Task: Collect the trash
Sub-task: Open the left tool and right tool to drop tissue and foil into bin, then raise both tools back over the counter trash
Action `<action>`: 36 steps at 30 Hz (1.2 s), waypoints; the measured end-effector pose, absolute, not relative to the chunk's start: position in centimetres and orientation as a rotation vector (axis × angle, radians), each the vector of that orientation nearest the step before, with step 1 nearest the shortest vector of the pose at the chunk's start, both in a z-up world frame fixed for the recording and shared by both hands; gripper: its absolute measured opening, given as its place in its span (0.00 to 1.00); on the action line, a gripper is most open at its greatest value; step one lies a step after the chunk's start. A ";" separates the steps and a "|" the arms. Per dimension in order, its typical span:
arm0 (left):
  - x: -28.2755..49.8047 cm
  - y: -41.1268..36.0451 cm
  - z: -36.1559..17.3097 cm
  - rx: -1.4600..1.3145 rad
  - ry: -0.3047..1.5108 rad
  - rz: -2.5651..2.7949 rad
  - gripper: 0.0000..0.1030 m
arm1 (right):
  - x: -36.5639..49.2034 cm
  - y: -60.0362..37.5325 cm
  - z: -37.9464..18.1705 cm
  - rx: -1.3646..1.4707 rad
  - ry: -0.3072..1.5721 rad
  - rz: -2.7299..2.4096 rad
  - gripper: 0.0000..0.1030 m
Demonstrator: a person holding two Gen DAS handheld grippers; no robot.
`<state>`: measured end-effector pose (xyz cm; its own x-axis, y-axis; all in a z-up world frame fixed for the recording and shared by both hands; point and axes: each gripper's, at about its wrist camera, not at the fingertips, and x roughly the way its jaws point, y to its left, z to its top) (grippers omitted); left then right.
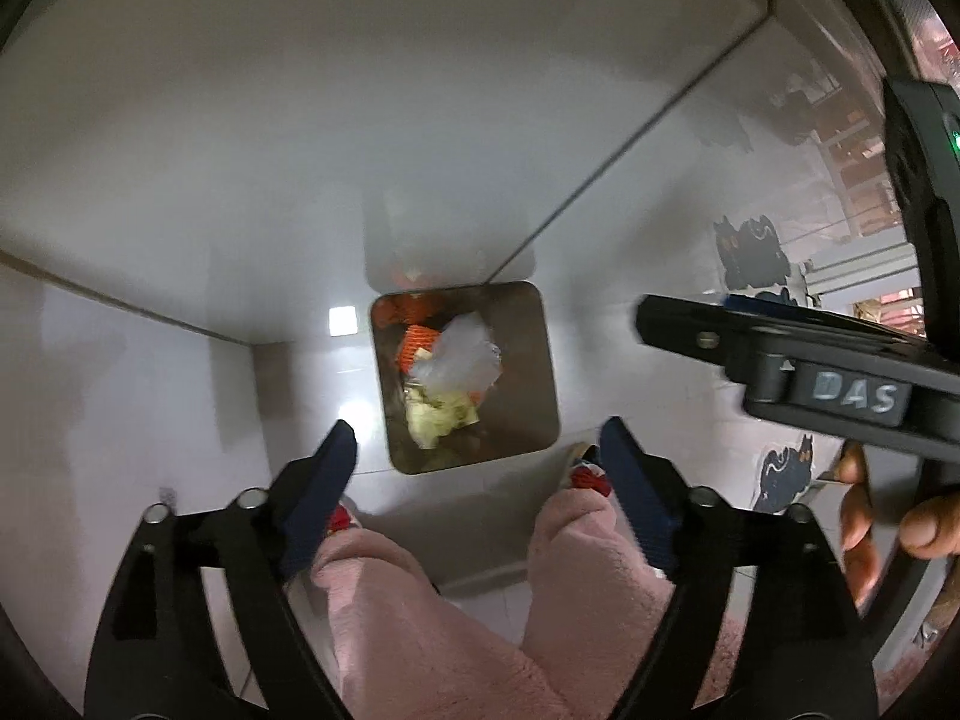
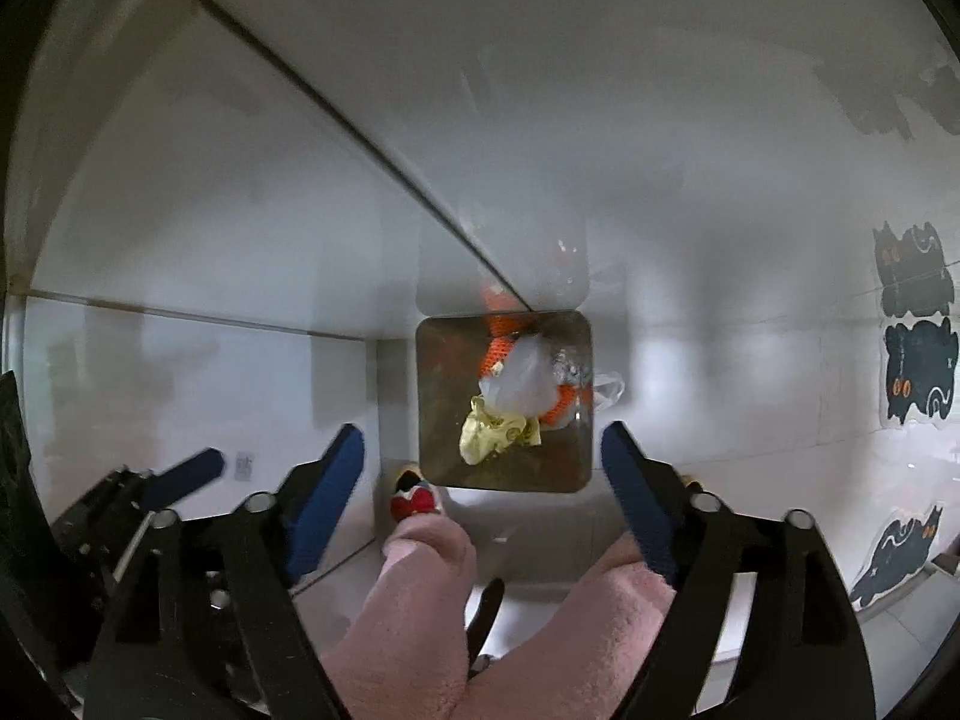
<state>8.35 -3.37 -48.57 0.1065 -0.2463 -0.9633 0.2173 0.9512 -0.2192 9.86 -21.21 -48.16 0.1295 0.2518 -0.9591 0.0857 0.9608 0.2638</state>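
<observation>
While both grippers pointed down over the square bin (image 1: 465, 378), the left gripper (image 1: 477, 462) and right gripper (image 2: 483, 462) stood wide apart, gripping nothing. Trash (image 2: 519, 387) lay inside the bin: orange netting, a clear bag and yellow paper. Pink-trousered legs (image 1: 420, 600) stood just below.

Pink fleece trousers (image 1: 414, 612), red slippers (image 2: 414, 501), black cat stickers (image 2: 918, 372) on white wall.

The bin (image 2: 432, 360) is brownish metal, holding orange netting (image 2: 501, 351), a translucent white bag (image 2: 525, 381) and pale yellow wrapper (image 2: 486, 438). Trousers (image 2: 420, 600) are fluffy pink; gripper pads (image 2: 327, 498) blue.
</observation>
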 end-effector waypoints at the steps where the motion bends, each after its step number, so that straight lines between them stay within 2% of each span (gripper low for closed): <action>1: 8.2 -3.1 -48.2 -0.021 1.420 -0.338 0.83 | 9.6 -21.4 -47.7 0.277 1.443 0.125 0.91; 3: 8.0 -2.7 -47.4 -0.006 1.410 -0.332 0.89 | 9.3 -21.7 -46.9 0.263 1.441 0.129 0.91; 6: 7.7 -2.2 -45.7 0.016 1.390 -0.343 0.92 | 8.4 -21.6 -45.1 0.223 1.425 0.154 0.91; 12: 7.7 -0.9 -40.1 0.045 1.292 -0.344 0.92 | 6.9 -21.4 -37.9 0.128 1.286 0.182 0.91; 16: 8.2 -0.3 -35.7 0.028 1.224 -0.334 0.92 | 6.5 -22.1 -33.5 0.132 1.177 0.167 0.96; 24: 9.9 -0.1 -28.3 0.018 1.088 -0.320 0.92 | 9.0 -22.8 -25.2 0.124 0.983 0.187 0.96; 33: 14.9 1.4 -25.1 -0.014 1.007 -0.254 0.92 | 15.3 -23.0 -22.3 0.213 0.909 0.205 0.95; 36: 17.2 2.0 -24.4 -0.028 0.994 -0.228 0.92 | 17.9 -21.9 -21.9 0.221 0.912 0.242 0.86</action>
<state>17.19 1.98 -24.36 0.5238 -0.2032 -0.8272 0.1781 0.9758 -0.1269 17.87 -21.88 -21.91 0.5884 0.2994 -0.7511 -0.1130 0.9502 0.2903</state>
